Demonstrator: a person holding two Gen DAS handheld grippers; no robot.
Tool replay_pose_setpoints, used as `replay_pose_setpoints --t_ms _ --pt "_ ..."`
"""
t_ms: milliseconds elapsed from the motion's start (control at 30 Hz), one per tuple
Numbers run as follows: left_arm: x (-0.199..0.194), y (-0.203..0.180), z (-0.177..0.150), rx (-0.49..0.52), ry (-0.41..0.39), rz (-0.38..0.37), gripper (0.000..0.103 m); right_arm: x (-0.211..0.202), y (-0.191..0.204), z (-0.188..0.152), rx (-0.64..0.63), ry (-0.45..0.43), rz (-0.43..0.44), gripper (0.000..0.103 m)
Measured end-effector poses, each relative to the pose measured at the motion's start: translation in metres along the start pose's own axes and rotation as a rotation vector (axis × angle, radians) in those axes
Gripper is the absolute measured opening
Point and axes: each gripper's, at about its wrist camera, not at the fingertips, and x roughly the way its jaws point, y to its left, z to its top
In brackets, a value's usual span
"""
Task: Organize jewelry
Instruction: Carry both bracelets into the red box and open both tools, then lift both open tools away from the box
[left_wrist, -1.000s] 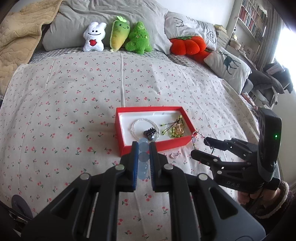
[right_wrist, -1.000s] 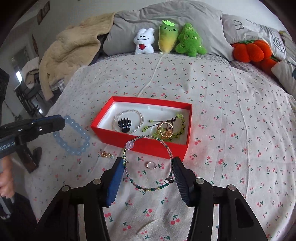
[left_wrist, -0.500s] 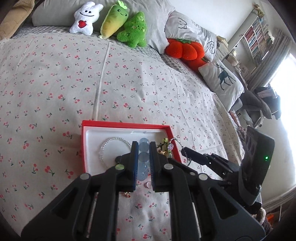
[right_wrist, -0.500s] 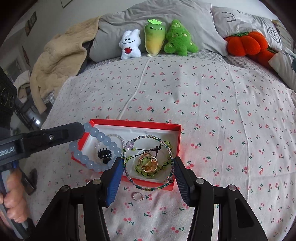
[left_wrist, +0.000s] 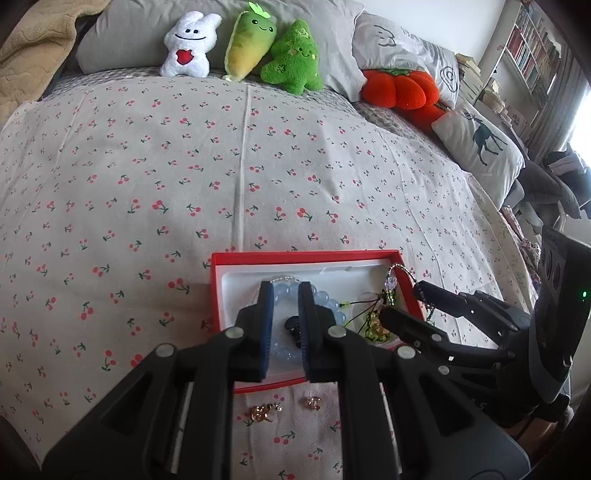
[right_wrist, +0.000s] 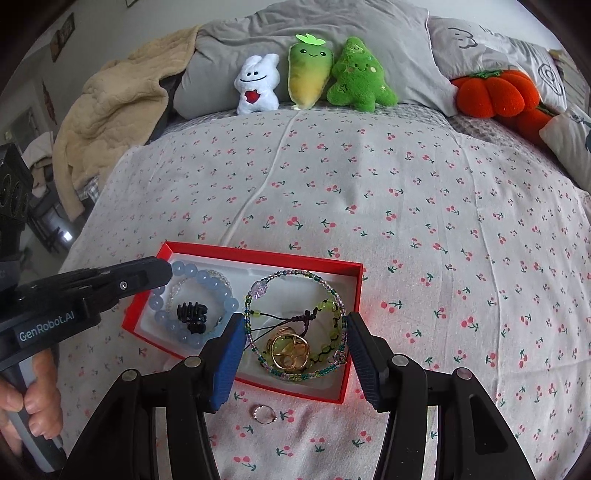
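Left wrist view: left tool (left_wrist: 282, 314) was pinching the pale blue bead bracelet (left_wrist: 325, 300), its pads nearly together on the beads, held over the left half of the red jewelry box (left_wrist: 218, 291) that sat on the cherry-print bed sheet (left_wrist: 147, 184). To do this drop well, I'd say lower until the beads rest on the white liner, then let go, keeping clear of the black hair claw (left_wrist: 291, 326) underneath. Two gold earrings (left_wrist: 264, 411) lay loose on the sheet just in front of the box. The right tool (left_wrist: 400, 301) showed at right with a thin chain across it. Right wrist view: right tool (right_wrist: 295, 343) was spread about halfway, its blue pads pressing either side of a wire hoop bracelet of small green and clear beads (right_wrist: 295, 325), held over the box's right half, above a gold ring piece (right_wrist: 290, 350) and a yellow-green cord bracelet (right_wrist: 327, 347). A small ring (right_wrist: 264, 413) lay on the sheet near the box front. The blue bracelet looked glossy and translucent, with chunky round beads.
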Motion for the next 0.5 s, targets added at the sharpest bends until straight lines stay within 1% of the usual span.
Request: replay_pose_setpoints --t_ms 67,100,133,167,200,267,433,467,500 --pt "-0.005 0.001 0.001 0.006 -0.009 0.012 0.016 0.0 0.001 0.0 -0.007 -0.001 -0.005 0.056" --pt "-0.008 0.002 0.001 0.006 -0.013 0.021 0.022 0.0 0.001 0.0 -0.009 -0.002 -0.007 0.056" --pt "-0.01 0.002 0.002 0.007 -0.018 0.029 0.024 0.0 0.002 0.0 -0.012 -0.003 -0.009 0.056" --pt "-0.014 0.004 0.001 0.01 -0.023 0.037 0.028 0.0 0.003 0.001 -0.015 -0.003 -0.013 0.056" --pt "-0.016 0.005 0.0 0.016 -0.025 0.05 0.035 0.0 0.003 0.001 -0.019 -0.004 -0.016 0.056" --pt "-0.021 0.007 -0.003 0.034 -0.027 0.08 0.045 0.0 0.005 0.002 -0.027 -0.006 -0.02 0.056" --pt "-0.025 0.017 -0.012 0.056 -0.002 0.129 0.056 0.005 0.012 0.004 -0.054 -0.007 -0.029 0.059" --pt "-0.025 0.019 -0.014 0.056 0.003 0.134 0.059 0.006 0.014 0.004 -0.059 -0.014 -0.027 0.06" --pt "-0.025 0.022 -0.016 0.056 0.009 0.139 0.063 0.007 0.015 0.005 -0.062 -0.018 -0.024 0.067"
